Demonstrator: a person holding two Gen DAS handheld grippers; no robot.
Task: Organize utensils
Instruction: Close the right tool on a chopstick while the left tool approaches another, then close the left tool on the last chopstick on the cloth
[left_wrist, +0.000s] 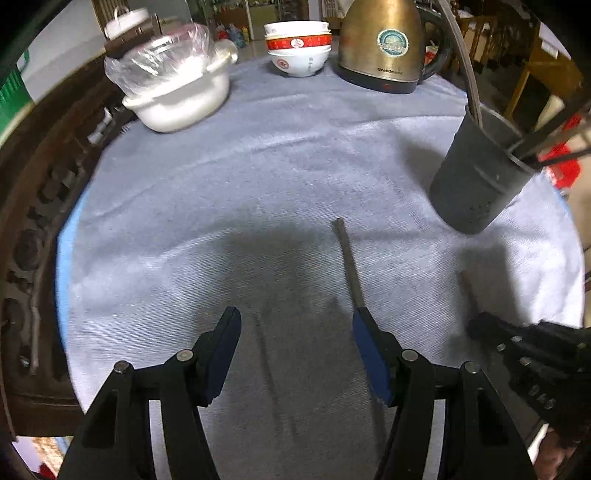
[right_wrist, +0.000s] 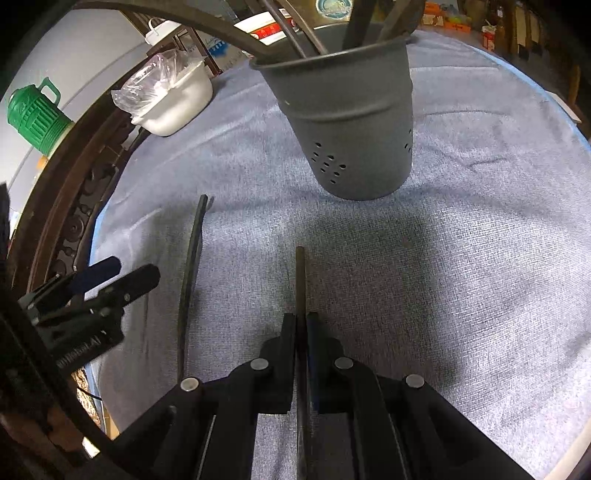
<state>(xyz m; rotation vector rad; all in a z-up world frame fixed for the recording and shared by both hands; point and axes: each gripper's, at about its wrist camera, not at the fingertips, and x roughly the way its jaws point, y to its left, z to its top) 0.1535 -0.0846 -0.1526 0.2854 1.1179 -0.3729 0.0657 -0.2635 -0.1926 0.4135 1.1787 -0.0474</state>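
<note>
A dark chopstick (left_wrist: 349, 266) lies on the blue-grey cloth, its near end running under the right finger of my left gripper (left_wrist: 295, 325), which is open and empty just above the cloth. The same chopstick shows in the right wrist view (right_wrist: 190, 266), left of centre. My right gripper (right_wrist: 303, 317) is shut on a second dark chopstick (right_wrist: 300, 277) that points forward toward the grey perforated utensil holder (right_wrist: 354, 122). The holder (left_wrist: 476, 173) stands upright with several dark utensils in it. The right gripper (left_wrist: 476, 328) appears at the right in the left wrist view.
A white pot (left_wrist: 177, 92) covered with plastic film, stacked bowls (left_wrist: 298, 46) and a brass kettle (left_wrist: 384, 44) stand at the far edge of the round table. A green jug (right_wrist: 35, 110) stands beyond the table's carved wooden rim (left_wrist: 33, 221).
</note>
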